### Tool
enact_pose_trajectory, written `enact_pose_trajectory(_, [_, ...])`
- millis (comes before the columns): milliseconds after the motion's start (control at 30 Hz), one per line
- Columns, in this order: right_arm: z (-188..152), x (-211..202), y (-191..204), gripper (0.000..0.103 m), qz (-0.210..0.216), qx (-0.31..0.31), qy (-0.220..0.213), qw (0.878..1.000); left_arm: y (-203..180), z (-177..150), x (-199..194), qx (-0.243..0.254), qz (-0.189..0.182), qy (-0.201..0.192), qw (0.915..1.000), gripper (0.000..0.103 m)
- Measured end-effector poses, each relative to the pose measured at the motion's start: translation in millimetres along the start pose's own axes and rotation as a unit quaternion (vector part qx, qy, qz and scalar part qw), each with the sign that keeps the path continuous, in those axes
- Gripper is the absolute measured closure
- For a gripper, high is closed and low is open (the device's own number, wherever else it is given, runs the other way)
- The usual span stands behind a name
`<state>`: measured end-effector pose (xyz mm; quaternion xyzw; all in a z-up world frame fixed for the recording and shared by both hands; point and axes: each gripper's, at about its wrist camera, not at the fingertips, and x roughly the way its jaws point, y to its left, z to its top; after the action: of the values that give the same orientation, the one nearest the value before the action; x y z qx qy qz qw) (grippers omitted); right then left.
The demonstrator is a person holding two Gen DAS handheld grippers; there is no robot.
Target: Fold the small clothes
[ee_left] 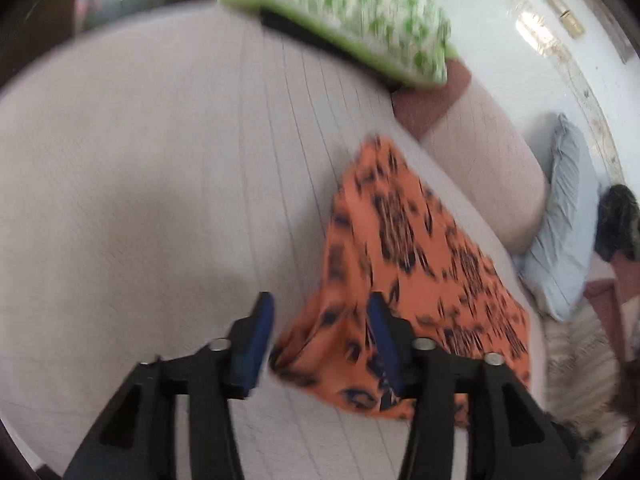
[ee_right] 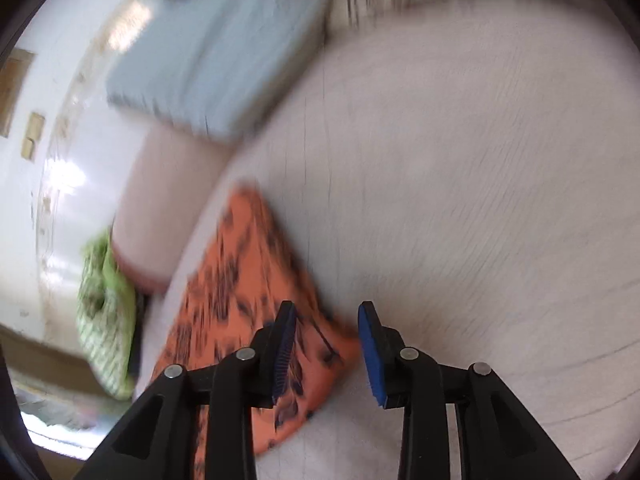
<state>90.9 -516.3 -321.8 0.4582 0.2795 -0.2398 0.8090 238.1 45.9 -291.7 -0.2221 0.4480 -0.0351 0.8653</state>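
Two claws hover over a pale quilted bed (ee_left: 140,184), both spread wide and grasping nothing. An orange garment with dark blotches (ee_left: 404,264) lies flat on the bed near its edge. The left claw (ee_left: 320,344) sits above one corner of the garment, its right blue pad over the cloth. The right claw (ee_right: 327,350) sits above another corner. A green patterned pillow (ee_left: 340,12) and a grey pillow (ee_left: 564,224) lie beyond. Both views are blurred.
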Motion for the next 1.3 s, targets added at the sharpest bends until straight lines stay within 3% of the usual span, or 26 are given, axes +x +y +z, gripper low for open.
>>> enact_pose_trajectory(67, [-3, -12, 21, 0.066, 0.004, -0.062, -0.042, 0.997, -4, 7, -20, 0.018, 0.038, -0.064, 0.9971, 0.041])
enact_pose_trajectory(167, [-27, -1, 66, 0.066, 0.056, -0.159, -0.006, 0.986, -25, 8, -25, 0.054, 0.028, -0.081, 0.9949, 0.04])
enact_pose_trajectory(333, [-89, 24, 131, 0.066, 0.106, -0.299, 0.07, 0.946, -65, -13, 11, 0.142, -0.014, 0.01, 0.9897, 0.04])
enact_pose_trajectory(467, [-135, 47, 149, 0.065, 0.11, -0.35, 0.138, 0.92, -72, -34, 55, 0.172, 0.017, 0.095, 0.9803, 0.04])
enact_pose_trajectory(533, [-156, 70, 148, 0.065, 0.085, -0.382, 0.186, 0.901, -70, -38, 62, 0.192, 0.025, 0.101, 0.9758, 0.04])
enact_pose_trajectory(600, [-161, 71, 147, 0.065, 0.081, -0.415, 0.172, 0.89, -71, -35, 60, 0.204, 0.023, 0.105, 0.9731, 0.04])
enact_pose_trajectory(667, [-154, 70, 150, 0.065, 0.082, -0.401, 0.187, 0.893, -67, -27, 53, 0.182, 0.003, 0.101, 0.9781, 0.04])
enact_pose_trajectory(733, [-141, 66, 150, 0.065, 0.113, -0.362, 0.18, 0.907, -73, -22, 45, 0.18, -0.019, 0.084, 0.9798, 0.04])
enact_pose_trajectory(833, [-144, 68, 157, 0.065, 0.128, -0.366, 0.18, 0.904, -93, -27, 42, 0.225, -0.034, 0.078, 0.9707, 0.032])
enact_pose_trajectory(867, [-150, 73, 162, 0.065, 0.124, -0.372, 0.189, 0.9, -96, -29, 49, 0.233, -0.025, 0.087, 0.9683, 0.023])
enact_pose_trajectory(933, [-161, 90, 167, 0.065, 0.095, -0.393, 0.209, 0.89, -93, -36, 73, 0.243, 0.022, 0.129, 0.9613, 0.019])
enact_pose_trajectory(1033, [-151, 95, 176, 0.066, 0.097, -0.394, 0.2, 0.892, -104, -44, 76, 0.29, 0.041, 0.115, 0.9492, 0.01])
enact_pose_trajectory(1100, [-132, 102, 176, 0.066, 0.091, -0.374, 0.183, 0.905, -110, -52, 81, 0.328, 0.049, 0.131, 0.9342, 0.0])
enact_pose_trajectory(1133, [-124, 108, 177, 0.066, 0.074, -0.367, 0.171, 0.911, -111, -57, 83, 0.348, 0.057, 0.128, 0.927, 0.0])
enact_pose_trajectory(1200, [-95, 126, 164, 0.066, 0.021, -0.33, 0.146, 0.932, -110, -58, 81, 0.352, 0.057, 0.121, 0.9265, 0.0])
enact_pose_trajectory(1300, [-61, 146, 134, 0.069, 0.029, -0.242, 0.163, 0.956, -111, -54, 84, 0.342, 0.051, 0.132, 0.9288, 0.0])
